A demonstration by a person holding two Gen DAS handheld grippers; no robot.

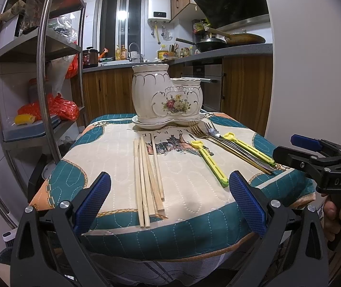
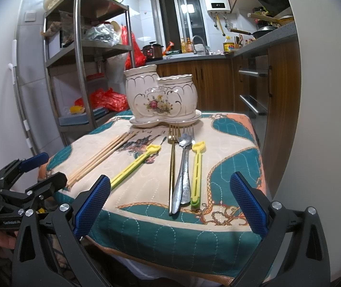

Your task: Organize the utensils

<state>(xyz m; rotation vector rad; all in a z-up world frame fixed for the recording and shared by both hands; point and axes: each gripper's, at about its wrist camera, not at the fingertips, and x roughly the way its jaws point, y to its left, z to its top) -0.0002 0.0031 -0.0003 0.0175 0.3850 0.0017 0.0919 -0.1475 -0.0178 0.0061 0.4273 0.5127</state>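
Opening step: left gripper (image 1: 169, 198) and right gripper (image 2: 170, 199), jaws spread and empty, face chopsticks (image 1: 147, 179), forks (image 2: 174, 167) and clips (image 2: 196, 174) lying before the untouched ceramic holder (image 1: 166, 95); next move needs a grasp

Utensils lying flat before a white floral ceramic two-cup holder (image 2: 162, 98).
Wooden chopsticks (image 1: 147, 179) left; gold fork (image 2: 172, 165), silver cutlery (image 2: 183, 174), two yellow plastic clips (image 2: 197, 174) right.

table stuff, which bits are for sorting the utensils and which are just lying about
For the job:
- pale wooden chopsticks
- gold metal fork
- silver metal fork and spoon
- two yellow plastic clip sticks
- white floral ceramic two-cup holder

Lying about:
- red plastic bags on steel shelf
- black wok on counter
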